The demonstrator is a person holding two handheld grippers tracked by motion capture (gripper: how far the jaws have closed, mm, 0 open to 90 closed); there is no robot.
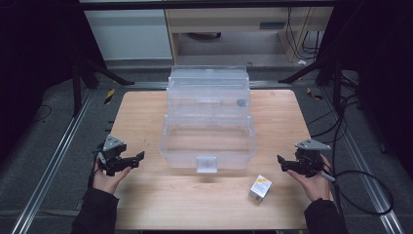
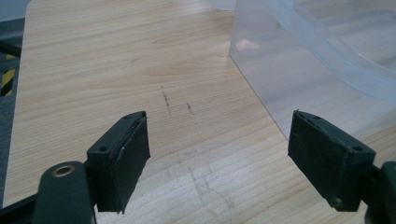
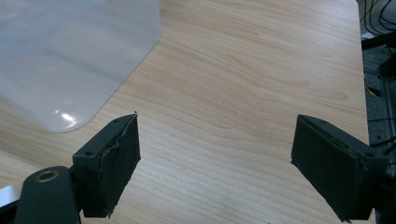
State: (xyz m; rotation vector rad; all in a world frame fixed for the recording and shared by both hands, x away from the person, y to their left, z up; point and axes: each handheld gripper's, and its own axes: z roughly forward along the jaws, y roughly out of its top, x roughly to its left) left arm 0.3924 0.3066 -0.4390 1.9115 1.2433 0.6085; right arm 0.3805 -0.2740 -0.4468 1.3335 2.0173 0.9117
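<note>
Now both tools, left tool (image 1: 139,158) and right tool (image 1: 282,162), gape wide and empty, flanking the clear bin (image 1: 208,139) on the tabletop (image 1: 146,112).

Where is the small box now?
In the high view, the small box lies on the table near its front edge, between the clear bin and the right gripper.
</note>
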